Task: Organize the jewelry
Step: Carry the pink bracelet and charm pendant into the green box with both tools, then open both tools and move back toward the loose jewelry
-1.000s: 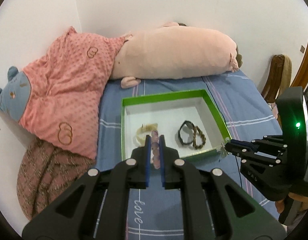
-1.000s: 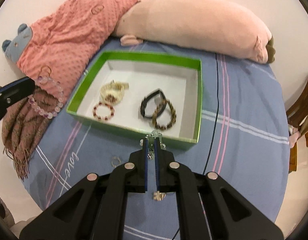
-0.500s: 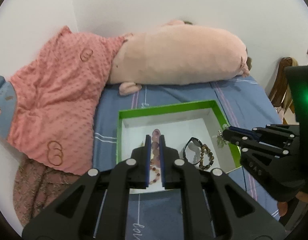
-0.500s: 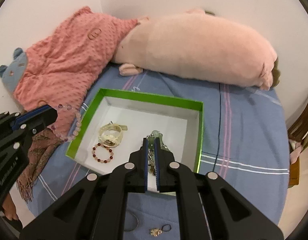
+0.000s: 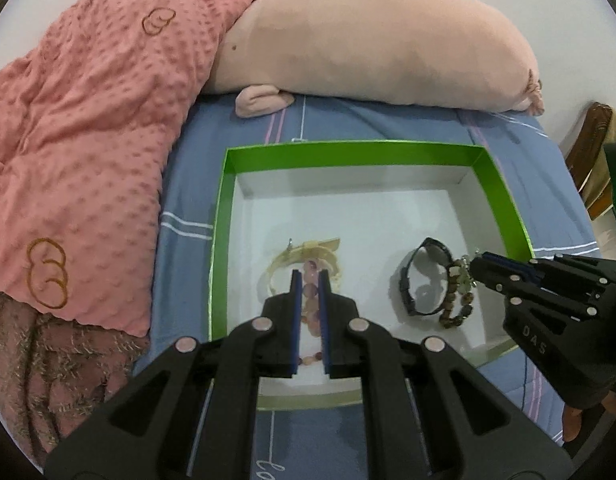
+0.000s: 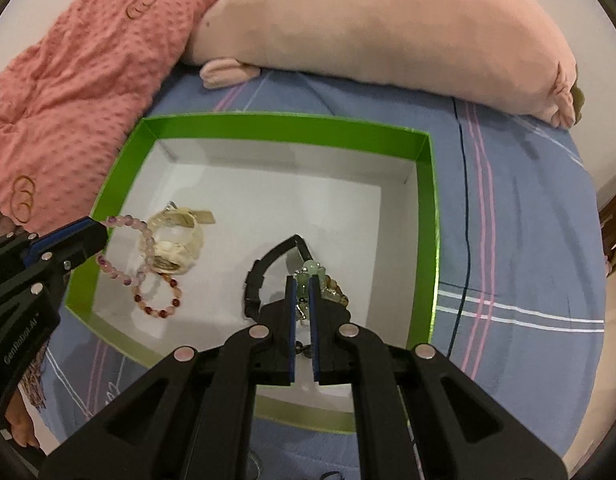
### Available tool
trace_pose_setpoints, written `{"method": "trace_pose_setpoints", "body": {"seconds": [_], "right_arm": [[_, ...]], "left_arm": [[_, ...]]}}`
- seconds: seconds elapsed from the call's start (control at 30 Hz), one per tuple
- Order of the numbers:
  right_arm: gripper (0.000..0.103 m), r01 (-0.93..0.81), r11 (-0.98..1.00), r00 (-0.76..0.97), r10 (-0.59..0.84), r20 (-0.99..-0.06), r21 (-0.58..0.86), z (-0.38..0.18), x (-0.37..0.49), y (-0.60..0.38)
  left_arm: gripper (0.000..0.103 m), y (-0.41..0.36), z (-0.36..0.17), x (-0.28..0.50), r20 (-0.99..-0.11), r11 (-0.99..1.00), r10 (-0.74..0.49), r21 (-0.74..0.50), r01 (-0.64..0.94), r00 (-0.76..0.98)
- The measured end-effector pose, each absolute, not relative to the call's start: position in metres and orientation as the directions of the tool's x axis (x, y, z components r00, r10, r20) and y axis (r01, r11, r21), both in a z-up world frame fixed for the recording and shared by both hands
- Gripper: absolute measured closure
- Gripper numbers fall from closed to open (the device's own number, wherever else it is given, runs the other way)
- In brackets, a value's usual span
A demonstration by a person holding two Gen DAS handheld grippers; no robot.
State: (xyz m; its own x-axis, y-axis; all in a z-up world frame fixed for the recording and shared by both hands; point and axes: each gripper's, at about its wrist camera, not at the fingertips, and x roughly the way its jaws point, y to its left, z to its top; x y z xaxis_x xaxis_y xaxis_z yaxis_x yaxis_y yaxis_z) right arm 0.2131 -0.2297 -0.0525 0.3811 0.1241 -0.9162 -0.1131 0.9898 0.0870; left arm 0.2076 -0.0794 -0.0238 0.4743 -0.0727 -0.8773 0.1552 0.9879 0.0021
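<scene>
A green-walled box (image 5: pixel 504 196) with a white floor lies on a blue striped bed sheet (image 5: pixel 388 120), filling the middle of both views. Behind it, along the top of each frame, lie a long pale pink plush toy (image 5: pixel 372 36) and, at upper left, a coral dotted blanket (image 5: pixel 87 128).

The left tool (image 5: pixel 309 280) is clamped on a pink bead bracelet (image 6: pixel 137 226); in the right wrist view the loop hangs from its tip at the left of the frame, over the box's left side and draped against a cream-coloured watch (image 6: pixel 173 246) on the box floor. Just below the watch in that view lies a red bead bracelet (image 6: pixel 157 296).

The right tool (image 6: pixel 302 282) is closed on a small pale green bead charm (image 6: pixel 311 267), held over the right half of the box. Under it lie a black watch (image 5: pixel 422 280) and a brown bead bracelet (image 5: pixel 454 296), touching each other; whether the charm touches them is hard to tell, since the tool covers the spot.

A wooden chair (image 5: pixel 594 148) shows at the right edge of the left wrist view.
</scene>
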Motion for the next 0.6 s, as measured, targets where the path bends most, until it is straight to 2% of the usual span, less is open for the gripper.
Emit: {"method": "trace_pose_setpoints", "body": {"seconds": [0.3,0.37,0.43,0.6], "right_arm": [[0.097,-0.114,0.991,0.355,0.106,-0.929,0.07,-0.065,0.215,-0.228],[0.086,-0.104,0.992,0.365,0.099,-0.926,0.065,-0.061,0.214,-0.229],[0.068,-0.097,0.993,0.385,0.095,-0.918,0.063,-0.054,0.212,-0.231],[0.067,-0.093,0.992,0.447,0.117,-0.887,0.084,-0.018,0.2,-0.237]], "left_arm": [[0.094,-0.076,-0.035,0.215,-0.89,0.988,-0.076,-0.007,0.154,0.449],[0.093,-0.074,-0.032,0.214,-0.888,0.989,-0.079,-0.011,0.15,0.453],[0.092,-0.073,-0.026,0.211,-0.884,0.989,-0.079,-0.012,0.148,0.461],[0.084,-0.07,-0.003,0.194,-0.866,0.987,-0.096,-0.021,0.157,0.491]]}}
